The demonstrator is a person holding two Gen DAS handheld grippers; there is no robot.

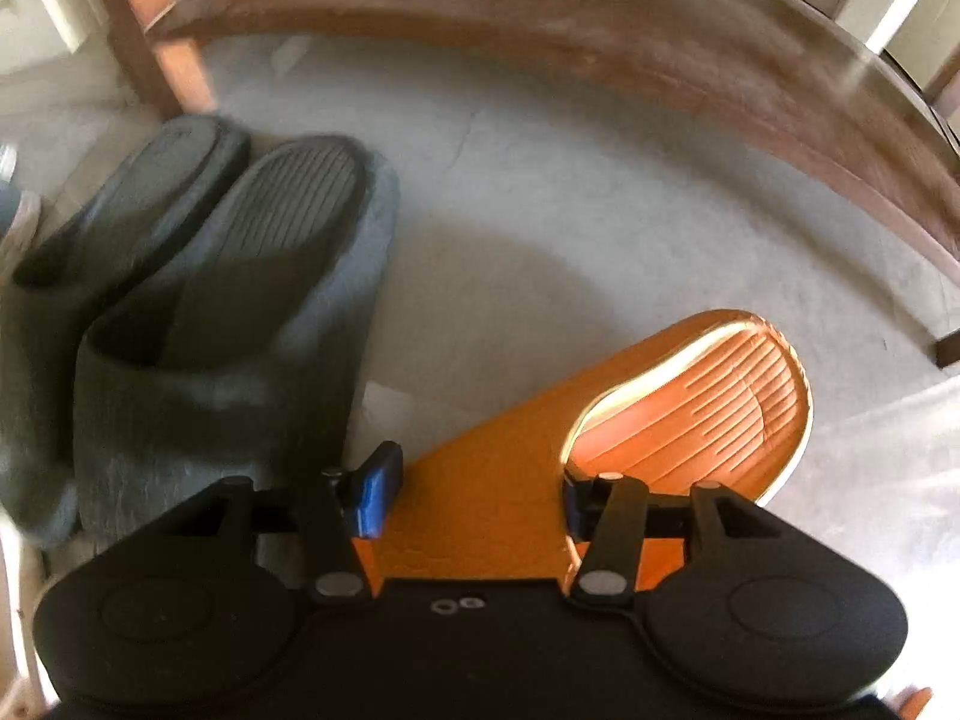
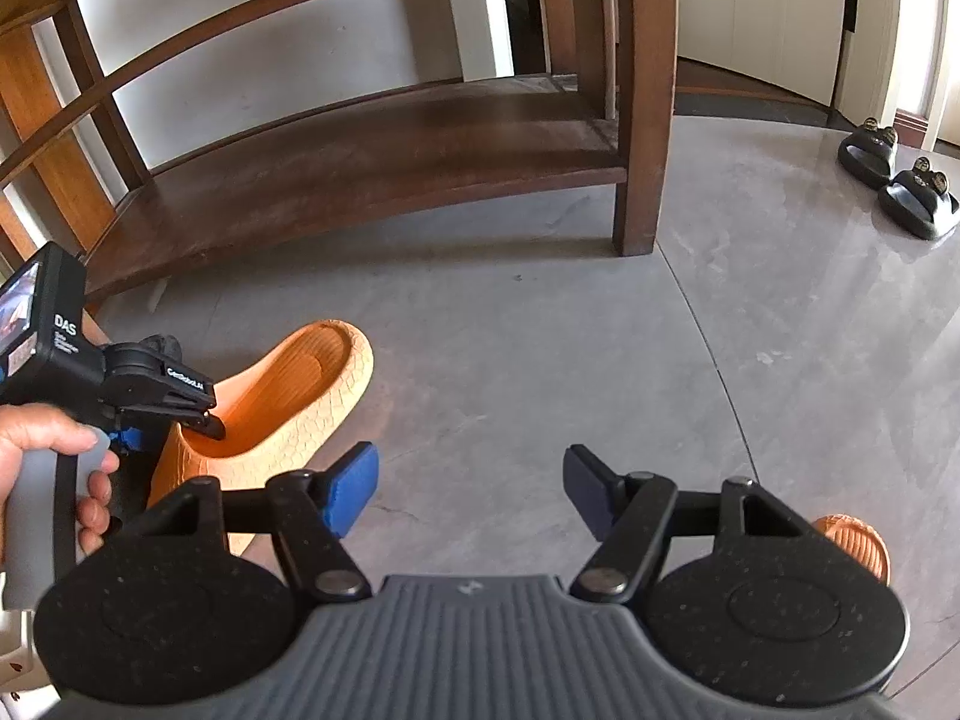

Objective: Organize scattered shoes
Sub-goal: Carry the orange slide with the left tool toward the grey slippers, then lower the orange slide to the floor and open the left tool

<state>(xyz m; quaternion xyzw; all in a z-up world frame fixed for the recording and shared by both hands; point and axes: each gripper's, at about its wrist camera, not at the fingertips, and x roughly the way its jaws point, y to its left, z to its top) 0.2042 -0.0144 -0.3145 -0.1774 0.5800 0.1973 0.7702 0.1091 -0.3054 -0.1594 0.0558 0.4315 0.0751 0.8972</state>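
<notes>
An orange foam slipper (image 1: 690, 408) lies on the grey floor, its upper band between the blue pads of my left gripper (image 1: 477, 498), which touch it on both sides. The right wrist view shows the same slipper (image 2: 288, 396) with the left gripper (image 2: 171, 435) on it from above, one finger inside the foot opening. A pair of dark grey slippers (image 1: 240, 276) sits side by side just left of it. My right gripper (image 2: 471, 492) hangs open over bare floor with nothing between its pads. The second orange slipper (image 2: 855, 540) peeks out behind its right finger.
A low dark wooden shelf (image 2: 360, 156) runs along the back, with its leg (image 2: 636, 180) standing on the floor. A pair of black slides (image 2: 894, 180) rests far right near a doorway. A person's hand (image 2: 54, 450) holds the left gripper's handle.
</notes>
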